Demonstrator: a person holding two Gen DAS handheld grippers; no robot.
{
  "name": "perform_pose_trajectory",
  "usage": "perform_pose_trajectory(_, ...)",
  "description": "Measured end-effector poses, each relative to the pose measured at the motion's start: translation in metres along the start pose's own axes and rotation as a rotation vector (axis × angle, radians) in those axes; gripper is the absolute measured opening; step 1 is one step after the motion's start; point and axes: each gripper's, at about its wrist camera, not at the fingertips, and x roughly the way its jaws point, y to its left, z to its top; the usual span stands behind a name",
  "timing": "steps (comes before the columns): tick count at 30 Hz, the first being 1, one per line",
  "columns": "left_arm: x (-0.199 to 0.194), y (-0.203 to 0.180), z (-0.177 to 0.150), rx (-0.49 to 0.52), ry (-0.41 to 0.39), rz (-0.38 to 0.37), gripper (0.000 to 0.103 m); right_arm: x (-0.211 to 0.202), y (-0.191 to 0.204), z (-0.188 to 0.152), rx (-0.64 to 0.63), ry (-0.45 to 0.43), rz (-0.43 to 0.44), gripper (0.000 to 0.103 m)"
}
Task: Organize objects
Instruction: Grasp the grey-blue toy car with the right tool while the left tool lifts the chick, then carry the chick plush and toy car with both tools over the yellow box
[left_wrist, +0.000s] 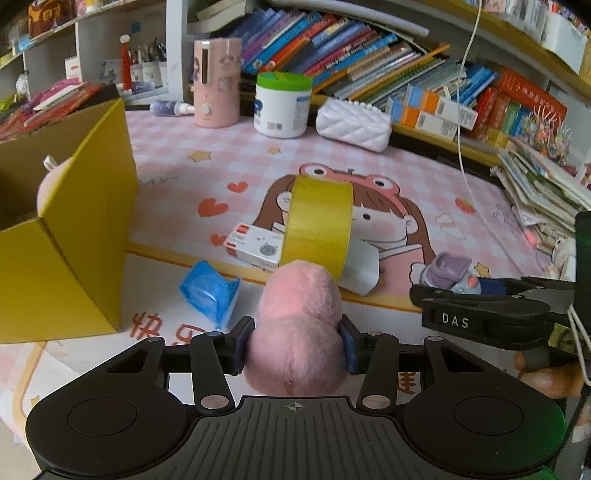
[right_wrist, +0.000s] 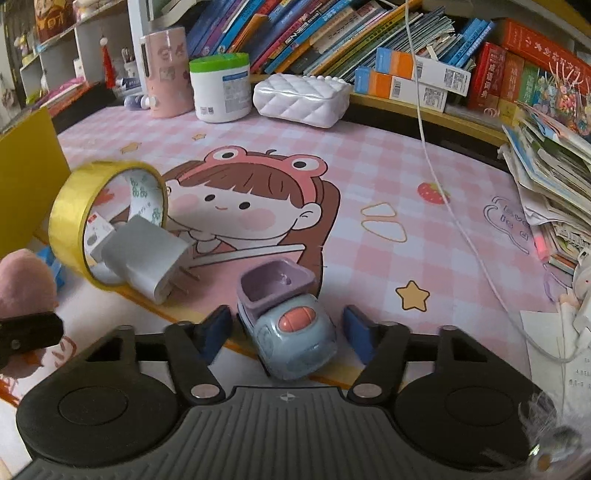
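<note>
- The soft pink two-lobed plush toy (left_wrist: 297, 332) is clamped between the pads of the left tool (left_wrist: 295, 343), low over the front edge of the bench (left_wrist: 424, 177).
- The small grey-blue plastic toy car with a lilac seat (right_wrist: 286, 325) is bracketed by the right tool (right_wrist: 288, 332); a gap is seen at each pad, so nothing is gripped there yet.
- The open yellow cardboard box (left_wrist: 85, 236) is found at the left; one pink rounded thing (left_wrist: 46, 192) is already inside, and the rest of its interior is hidden.
- Still out on the bench: a roll of yellow tape (left_wrist: 317, 221) on edge, a white charger plug (right_wrist: 142, 260) leaning against it, a small white-and-red carton (left_wrist: 253, 247) and a crumpled blue plastic piece (left_wrist: 208, 291).
- The job is judged to be at an early stage: one item boxed, two being taken up, four waiting.
</note>
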Motion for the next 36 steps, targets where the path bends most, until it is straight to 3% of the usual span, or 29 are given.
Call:
perform_pose_trajectory(9, -0.016, -0.002, 0.008, 0.013, -0.049, -0.019, 0.046, -0.028, 0.006, -0.006, 0.070, 0.014, 0.021, 0.041)
perform_pose_trajectory(25, -0.059, 0.004, -0.016, 0.063, -0.101, -0.104, 0.046, -0.114, 0.036, -0.046, 0.124, -0.058, -0.148, 0.041)
perform_pose_trajectory(36, -0.103, 0.050, -0.044, 0.033, -0.130, -0.114, 0.046, -0.163, 0.093, -0.072, 0.097, -0.107, -0.168, 0.040)
